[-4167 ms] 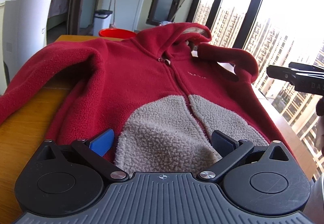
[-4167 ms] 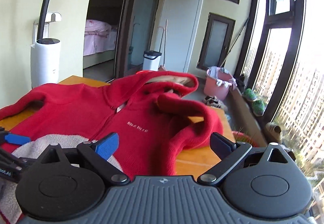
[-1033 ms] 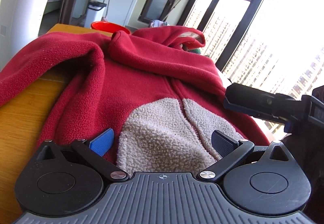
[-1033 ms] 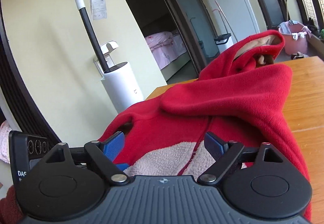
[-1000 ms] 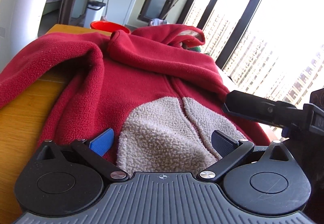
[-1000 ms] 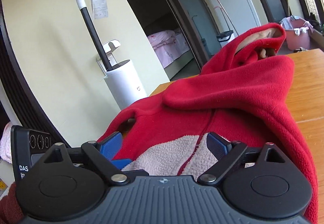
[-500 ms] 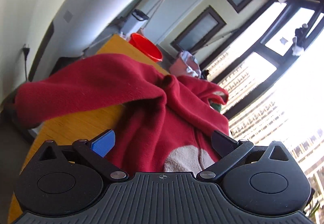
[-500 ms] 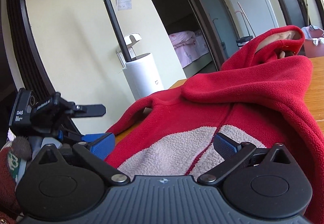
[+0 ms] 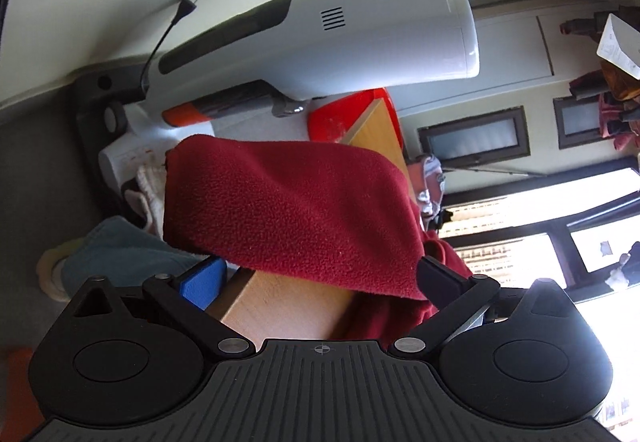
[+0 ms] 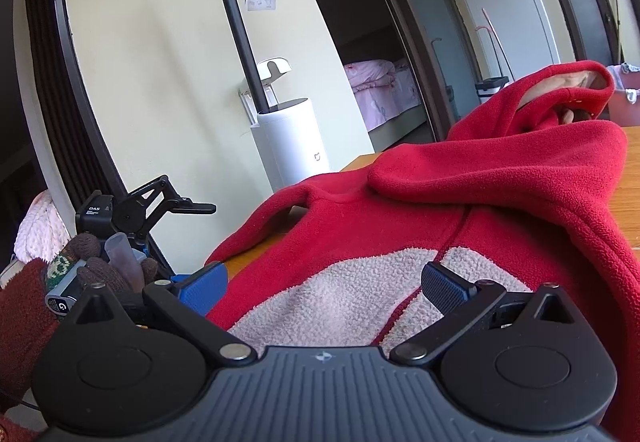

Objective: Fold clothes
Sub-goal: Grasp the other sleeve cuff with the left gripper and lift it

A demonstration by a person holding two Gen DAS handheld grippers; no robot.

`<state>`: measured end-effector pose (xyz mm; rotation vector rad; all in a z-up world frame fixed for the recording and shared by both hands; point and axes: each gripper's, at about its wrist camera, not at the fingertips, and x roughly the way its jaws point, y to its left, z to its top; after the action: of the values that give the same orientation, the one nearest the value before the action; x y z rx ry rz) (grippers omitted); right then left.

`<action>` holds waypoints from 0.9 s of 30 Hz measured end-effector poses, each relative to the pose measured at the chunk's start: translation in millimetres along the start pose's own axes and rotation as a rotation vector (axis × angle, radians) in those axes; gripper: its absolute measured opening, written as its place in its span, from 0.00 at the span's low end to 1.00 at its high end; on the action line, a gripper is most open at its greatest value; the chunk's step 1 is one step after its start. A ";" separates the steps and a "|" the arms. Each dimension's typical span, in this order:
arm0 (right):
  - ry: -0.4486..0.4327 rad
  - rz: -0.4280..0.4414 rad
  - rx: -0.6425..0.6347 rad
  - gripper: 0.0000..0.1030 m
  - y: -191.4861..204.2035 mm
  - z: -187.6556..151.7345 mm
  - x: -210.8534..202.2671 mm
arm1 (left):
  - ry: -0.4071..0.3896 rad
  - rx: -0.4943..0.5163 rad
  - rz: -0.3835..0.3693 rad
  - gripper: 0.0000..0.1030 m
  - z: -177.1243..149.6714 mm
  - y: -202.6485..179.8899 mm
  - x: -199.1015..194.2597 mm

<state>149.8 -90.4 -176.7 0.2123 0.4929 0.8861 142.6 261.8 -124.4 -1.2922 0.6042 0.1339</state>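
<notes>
A red fleece hoodie [image 10: 460, 218] lies face up on a wooden table [image 10: 634, 178], its body spread flat with the zip running up the middle and two pale, nubbly fleece panels [image 10: 340, 298] meeting at the zip over the lower front. Its hood [image 10: 560, 94] stands up at the far end, showing a tan lining, and one sleeve [image 10: 500, 166] is folded across the chest from the right, a thick red band lying over the upper front. The other sleeve [image 9: 288, 210] trails off the table's left edge and hangs in the air past the corner, its cuff end pointing away from the table. In the left wrist view, which is rolled sideways, the left gripper [image 9: 316, 278] sits right beside this hanging sleeve with its blue and black fingers spread wide, the cloth lying between and above them but not pinched. The right gripper [image 10: 324, 282] hovers over the hem end of the hoodie, near the pale panels, jaws wide apart and holding nothing. A gloved hand [image 10: 92, 266] holds the left gripper at the near left of the right wrist view.
</notes>
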 end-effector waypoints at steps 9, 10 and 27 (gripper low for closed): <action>-0.021 0.002 0.010 1.00 -1.1 -1.5 -4.1 | -0.064 0.106 0.034 0.29 15.1 -19.3 4.9; -0.023 0.003 0.012 1.00 -1.3 -1.6 -4.6 | -0.080 0.154 0.048 0.24 15.0 -27.6 2.9; -0.049 -0.004 0.034 1.00 -3.9 -2.0 -8.8 | -0.234 0.967 -0.006 0.13 -69.0 -231.6 -5.3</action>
<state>146.8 -99.7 -177.0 0.2631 0.4628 0.8672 211.7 131.6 67.2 -0.3328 0.3749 -0.0202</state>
